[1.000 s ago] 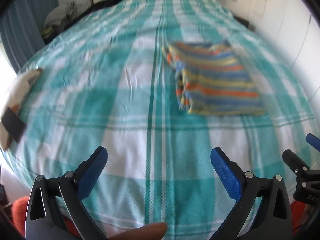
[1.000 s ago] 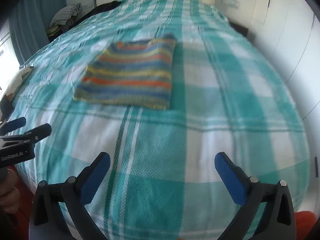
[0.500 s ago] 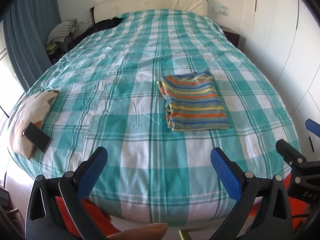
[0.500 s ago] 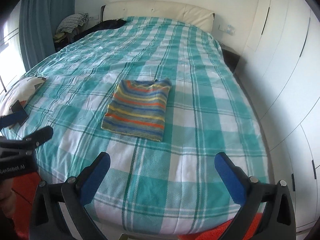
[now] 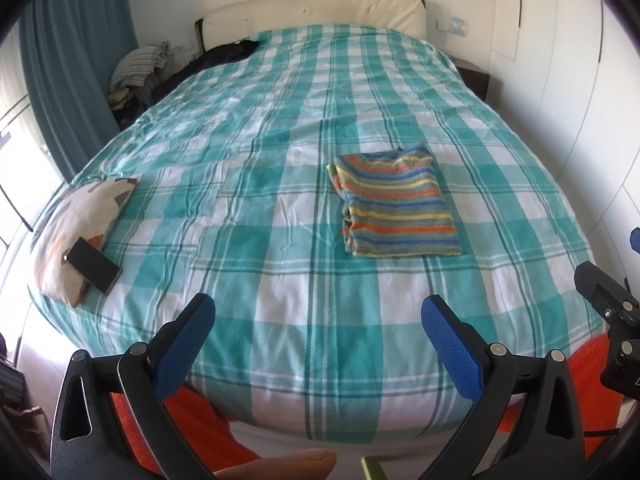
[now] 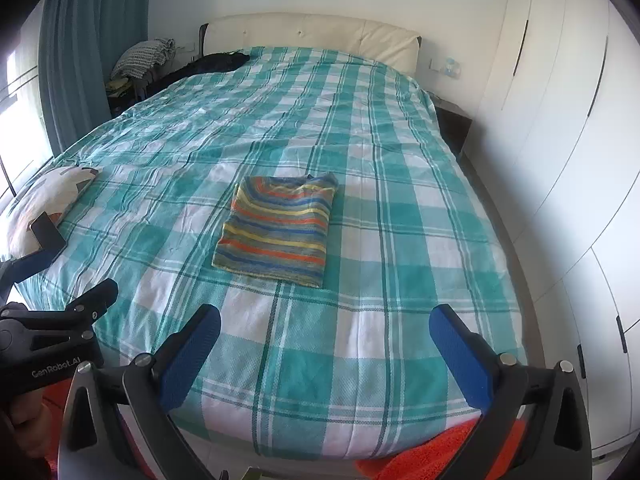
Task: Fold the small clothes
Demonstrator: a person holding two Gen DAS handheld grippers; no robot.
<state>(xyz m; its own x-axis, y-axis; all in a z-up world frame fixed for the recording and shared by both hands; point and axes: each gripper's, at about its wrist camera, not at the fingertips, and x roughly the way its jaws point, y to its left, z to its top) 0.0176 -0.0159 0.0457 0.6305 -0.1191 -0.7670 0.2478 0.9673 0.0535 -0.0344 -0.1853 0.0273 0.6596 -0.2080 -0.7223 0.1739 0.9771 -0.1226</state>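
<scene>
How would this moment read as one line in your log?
shirt: folded, on bed | left gripper: open, empty | right gripper: open, empty | phone: on pillow

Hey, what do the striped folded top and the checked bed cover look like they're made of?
Striped top: probably a soft knit, matte; slightly fuzzy stripes and thick, rounded folded edges. Bed cover: likely woven cotton, matte; fine weave texture shows near the foot, with small creases.
</scene>
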